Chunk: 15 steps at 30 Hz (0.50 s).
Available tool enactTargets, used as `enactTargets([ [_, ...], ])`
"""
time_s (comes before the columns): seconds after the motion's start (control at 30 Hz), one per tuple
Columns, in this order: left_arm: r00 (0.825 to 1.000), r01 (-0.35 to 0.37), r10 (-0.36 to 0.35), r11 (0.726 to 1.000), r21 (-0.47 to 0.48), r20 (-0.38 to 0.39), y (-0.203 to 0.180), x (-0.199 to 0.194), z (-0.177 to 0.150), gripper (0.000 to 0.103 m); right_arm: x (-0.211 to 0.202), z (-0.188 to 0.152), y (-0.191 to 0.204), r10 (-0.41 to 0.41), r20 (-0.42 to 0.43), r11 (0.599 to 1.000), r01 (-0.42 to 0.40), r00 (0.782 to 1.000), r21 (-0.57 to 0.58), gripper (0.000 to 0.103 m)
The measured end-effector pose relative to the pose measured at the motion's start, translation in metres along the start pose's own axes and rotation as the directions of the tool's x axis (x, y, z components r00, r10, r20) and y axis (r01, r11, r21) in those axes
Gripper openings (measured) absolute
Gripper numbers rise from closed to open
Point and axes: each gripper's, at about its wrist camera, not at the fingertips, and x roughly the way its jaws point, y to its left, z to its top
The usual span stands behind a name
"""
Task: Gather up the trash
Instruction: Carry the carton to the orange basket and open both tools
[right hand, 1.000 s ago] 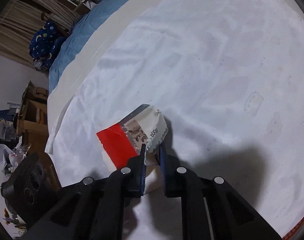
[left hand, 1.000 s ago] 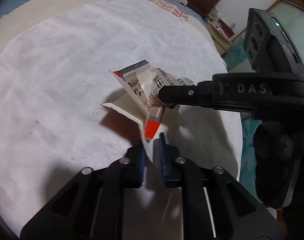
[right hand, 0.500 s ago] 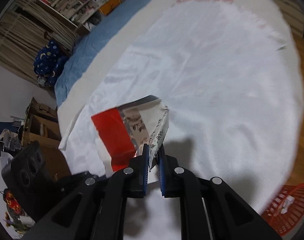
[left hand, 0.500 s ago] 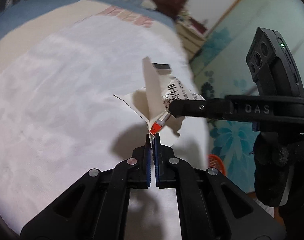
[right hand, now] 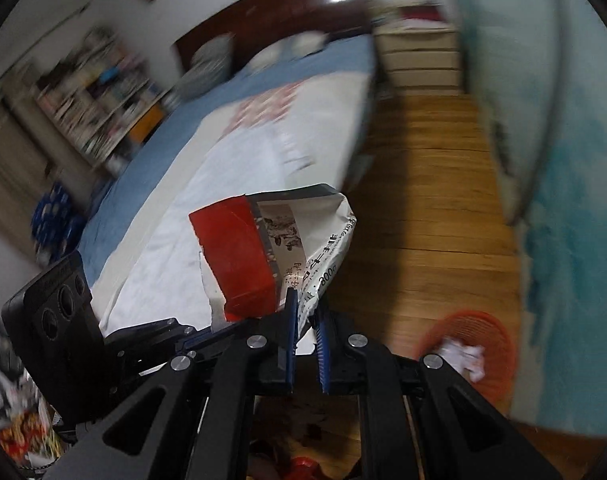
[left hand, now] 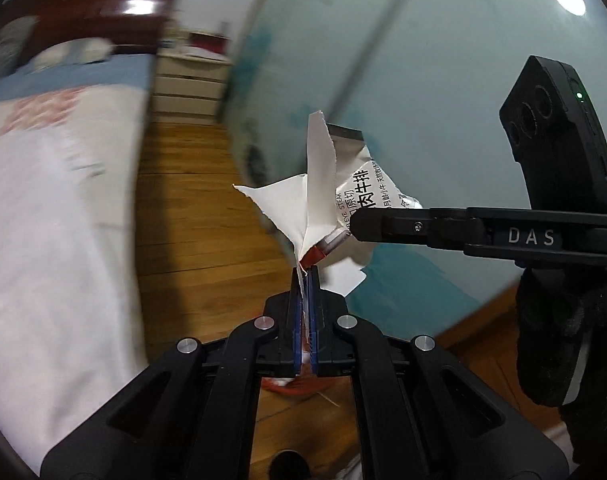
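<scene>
A torn food wrapper [left hand: 323, 200], white inside and red and silver outside with printed text, hangs in the air between both grippers. My left gripper [left hand: 303, 274] is shut on its lower red corner. My right gripper [left hand: 353, 232] comes in from the right, clamped on the printed side. In the right wrist view the right gripper [right hand: 305, 306] is shut on the wrapper [right hand: 259, 252], and the left gripper [right hand: 207, 330] reaches it from the lower left. An orange-red basket [right hand: 491, 324] holding crumpled white paper [right hand: 463, 356] stands on the floor at lower right.
A bed [right hand: 223, 152] with a white cover lies to the left, and its edge [left hand: 135, 220] borders a wooden floor [right hand: 423, 208]. A teal wall [right hand: 563, 200] runs along the right. Pale drawers [left hand: 187, 84] stand at the far end and a bookshelf [right hand: 91, 100] behind the bed. A gloved hand [left hand: 559, 320] holds the right gripper.
The left jaws closed on the wrapper's corner. Both grippers then lifted the wrapper off the bed and swung it right, out over the wooden floor. The basket has come into the right wrist view.
</scene>
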Motion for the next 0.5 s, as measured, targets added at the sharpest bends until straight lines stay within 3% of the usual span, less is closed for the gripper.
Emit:
enactTargets([
  [0.13,0.997,0.017,-0.009,0.994,0.112,-0.075,-0.061,0.058,-0.007,0.002,-0.04,-0.033,-0.083,-0.039,0.041,0.994,0.034,0.998,0.106,0.011],
  [0.23,0.987,0.047,-0.027,0.991,0.123,-0.157,-0.076,0.099,-0.029,0.002,-0.043,-0.066,-0.141,-0.052,0.044,0.983,0.043,0.998,0.177,0.011],
  [0.37,0.972,0.05,-0.019,0.99,0.131,-0.234,-0.079,0.156,-0.071,0.002,-0.014,-0.119,-0.205,-0.05,-0.019,0.961,0.053,0.999,0.272,0.011],
  [0.5,0.941,0.054,-0.013,0.992,0.114,-0.337,-0.069,0.206,-0.105,0.002,0.033,-0.163,-0.25,-0.031,-0.106,0.935,0.067,0.994,0.349,0.011],
])
